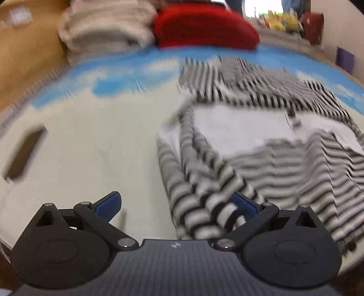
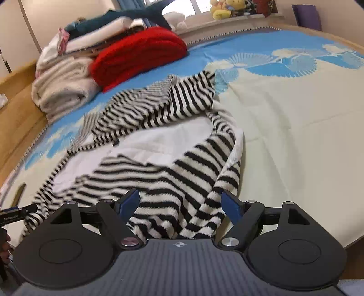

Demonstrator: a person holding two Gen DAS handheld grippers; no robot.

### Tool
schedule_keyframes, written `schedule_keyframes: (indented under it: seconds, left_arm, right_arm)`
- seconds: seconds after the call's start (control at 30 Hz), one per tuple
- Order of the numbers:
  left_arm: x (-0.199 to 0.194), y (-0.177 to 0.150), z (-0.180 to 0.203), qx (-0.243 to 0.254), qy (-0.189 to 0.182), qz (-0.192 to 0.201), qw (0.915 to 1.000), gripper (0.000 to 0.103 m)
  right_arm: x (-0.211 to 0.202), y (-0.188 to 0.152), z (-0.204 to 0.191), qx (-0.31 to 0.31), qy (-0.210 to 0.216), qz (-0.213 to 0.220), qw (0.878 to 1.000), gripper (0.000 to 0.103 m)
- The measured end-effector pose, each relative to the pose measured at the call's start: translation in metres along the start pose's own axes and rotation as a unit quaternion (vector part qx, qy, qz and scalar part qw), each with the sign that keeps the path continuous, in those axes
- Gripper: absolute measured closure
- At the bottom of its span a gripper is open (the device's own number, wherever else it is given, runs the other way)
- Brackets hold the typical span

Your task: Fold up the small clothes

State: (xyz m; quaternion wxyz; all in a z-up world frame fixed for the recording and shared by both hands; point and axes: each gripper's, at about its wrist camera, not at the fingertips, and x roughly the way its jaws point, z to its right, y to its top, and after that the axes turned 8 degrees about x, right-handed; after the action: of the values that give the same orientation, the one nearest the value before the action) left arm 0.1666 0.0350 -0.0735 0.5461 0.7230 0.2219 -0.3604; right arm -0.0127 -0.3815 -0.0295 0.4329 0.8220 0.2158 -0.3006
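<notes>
A black-and-white striped top (image 2: 182, 173) with a white inner side lies crumpled and spread on the cream and blue bedspread (image 2: 284, 136). My right gripper (image 2: 180, 205) stands open over its near hem; a bunch of striped cloth lies loose between the blue pads (image 2: 232, 206). In the blurred left wrist view the same top (image 1: 273, 164) fills the right half. My left gripper (image 1: 177, 206) is open at the garment's near left edge, with striped folds lying against its right pad (image 1: 244, 205) and bare bedspread (image 1: 102, 148) by the left one.
A red folded blanket (image 2: 141, 54) and a stack of cream folded textiles (image 2: 61, 86) sit at the far left of the bed. Plush toys (image 2: 223, 9) line the windowsill. The wooden bed frame (image 2: 16, 109) runs along the left. A hand (image 2: 3, 248) shows at the left edge.
</notes>
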Motion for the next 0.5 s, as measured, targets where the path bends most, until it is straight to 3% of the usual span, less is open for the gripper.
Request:
schedule_keyframes:
  seconds: [0.17, 0.3, 0.5]
  left_arm:
    - [0.014, -0.006, -0.025, -0.083, -0.053, -0.044, 0.9941, 0.000]
    - [0.013, -0.006, -0.019, -0.064, -0.037, -0.036, 0.9966, 0.000]
    - [0.016, -0.003, -0.011, -0.044, -0.028, -0.032, 0.9981, 0.000]
  right_arm:
    - [0.017, -0.007, -0.001, -0.004, -0.041, -0.042, 0.998, 0.018]
    - [0.021, -0.005, 0.012, 0.047, -0.029, -0.047, 0.997, 0.018]
    - [0.025, -0.005, 0.008, 0.033, -0.034, -0.047, 0.998, 0.014]
